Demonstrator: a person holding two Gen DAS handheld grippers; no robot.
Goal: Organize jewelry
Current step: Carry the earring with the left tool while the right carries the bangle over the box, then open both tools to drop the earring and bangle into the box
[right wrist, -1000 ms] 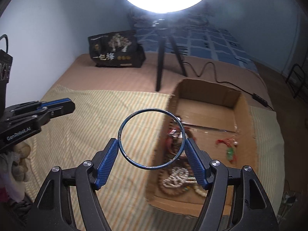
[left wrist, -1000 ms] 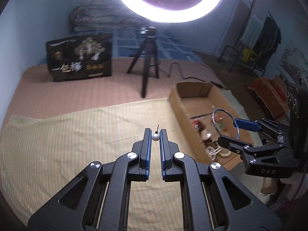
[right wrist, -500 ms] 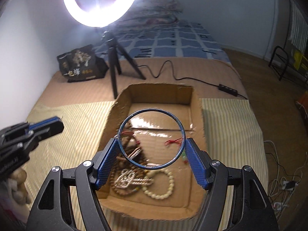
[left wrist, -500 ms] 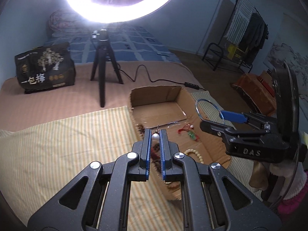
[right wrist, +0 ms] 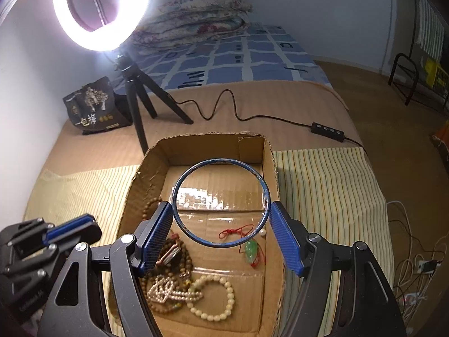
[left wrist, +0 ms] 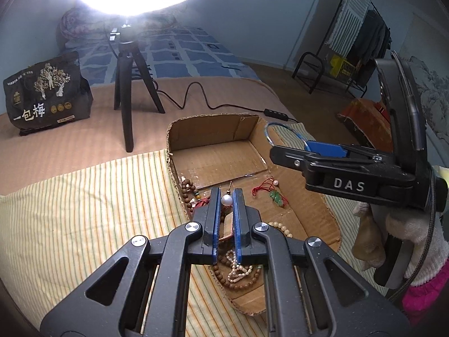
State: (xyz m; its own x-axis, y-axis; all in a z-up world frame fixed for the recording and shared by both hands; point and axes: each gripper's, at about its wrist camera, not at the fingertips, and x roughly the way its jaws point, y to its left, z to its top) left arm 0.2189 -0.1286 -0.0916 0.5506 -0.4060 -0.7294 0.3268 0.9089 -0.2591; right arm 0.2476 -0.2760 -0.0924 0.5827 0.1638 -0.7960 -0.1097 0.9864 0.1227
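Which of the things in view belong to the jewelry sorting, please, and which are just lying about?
Job in hand:
- pearl earring
- blue bangle
- cardboard box
- cream bead bracelet
- green pendant

Lying about:
- ring light
- tripod
- black snack bag
- folded quilt

A bright ring light point(right wrist: 101, 11) on a black tripod point(right wrist: 140, 95) stands on the tan bedspread point(right wrist: 252, 104), toward the bed's far left. Its black cable point(right wrist: 224, 106) snakes right across the spread to an inline switch point(right wrist: 327, 128) near the right edge. A dark printed bag point(left wrist: 45, 92) sits by the pale blue wall point(right wrist: 25, 64) at the far left corner. Beyond lie a blue checked sheet point(right wrist: 247, 56) and a folded floral quilt point(right wrist: 196, 19). A striped yellow cloth point(left wrist: 84, 210) covers the near part. A clothes rack point(left wrist: 362, 42) stands on the brown floor point(right wrist: 393, 118) to the right.
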